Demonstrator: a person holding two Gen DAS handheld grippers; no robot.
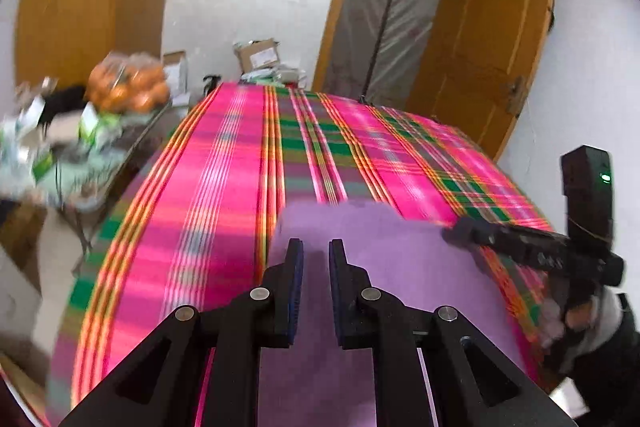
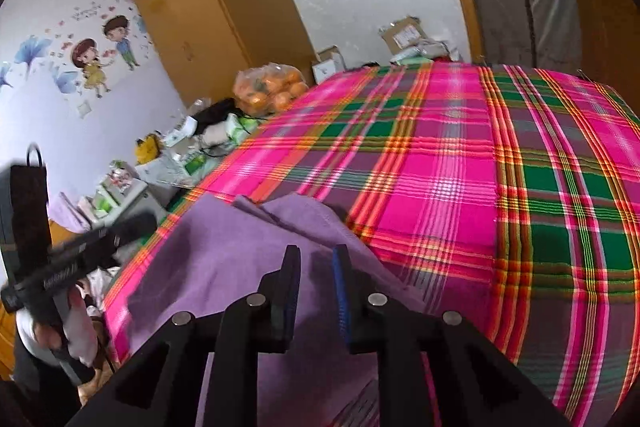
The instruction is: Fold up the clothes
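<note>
We see a purple garment lying on the near edge of a bed with a pink and green plaid blanket, its long axis running along that edge, folded corners pointing toward the bed's middle. The left gripper hovers over the cloth with jaws a narrow gap apart, holding nothing. The right gripper also hangs above it, jaws slightly parted and empty.
</note>
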